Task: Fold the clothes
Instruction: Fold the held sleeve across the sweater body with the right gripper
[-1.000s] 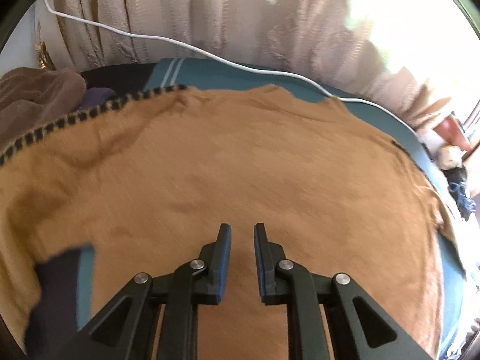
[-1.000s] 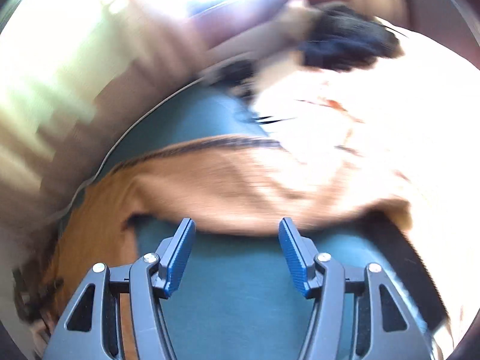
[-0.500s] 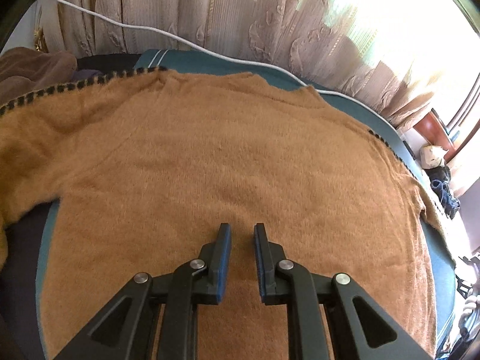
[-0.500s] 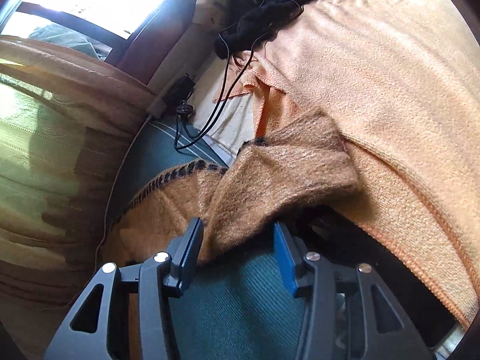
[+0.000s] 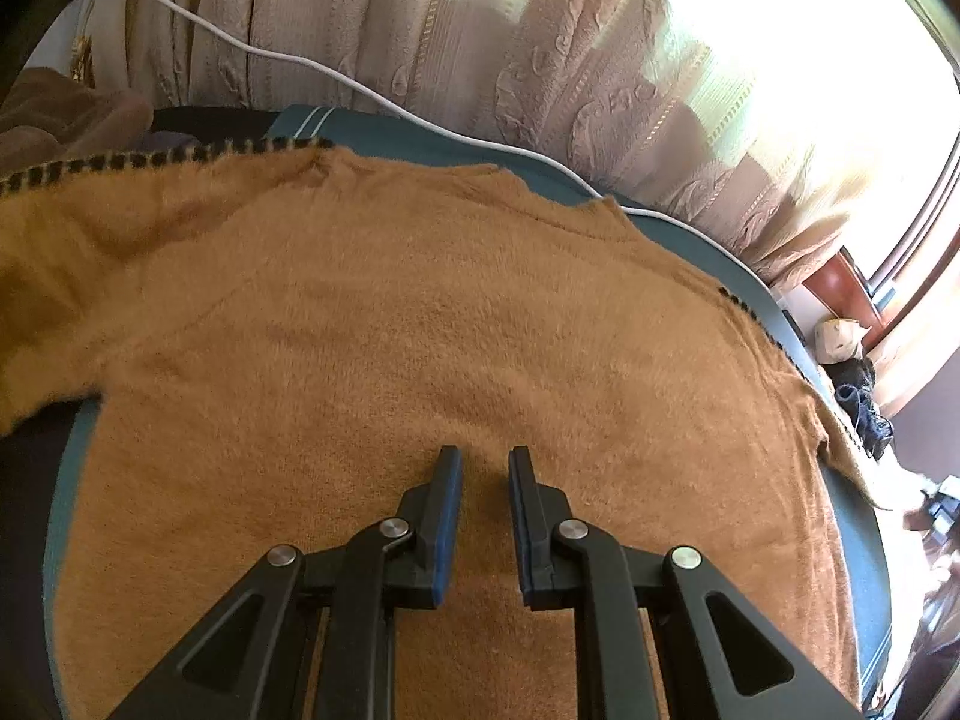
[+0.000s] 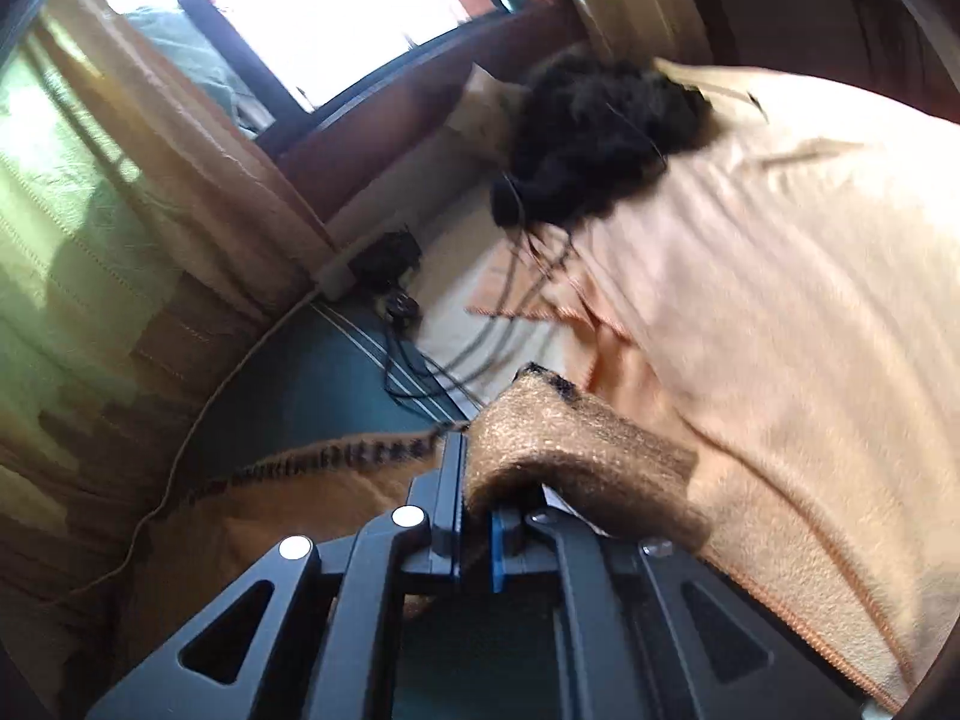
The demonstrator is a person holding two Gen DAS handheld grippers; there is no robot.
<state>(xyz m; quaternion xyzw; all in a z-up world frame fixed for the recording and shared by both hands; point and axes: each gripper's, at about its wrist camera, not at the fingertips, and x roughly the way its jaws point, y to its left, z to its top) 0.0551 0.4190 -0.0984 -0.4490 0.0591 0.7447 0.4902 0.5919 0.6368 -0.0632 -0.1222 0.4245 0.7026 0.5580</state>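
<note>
right tongs have now clamped sweater sleeve

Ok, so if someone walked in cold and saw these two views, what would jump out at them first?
Most striking is the big tan sweater spread flat over the teal bed cover, filling the left wrist view, with the left gripper slightly open above it. In the right wrist view, the right gripper is shut on the sweater's sleeve, beside a pale peach blanket topped by a black tangle.
</note>
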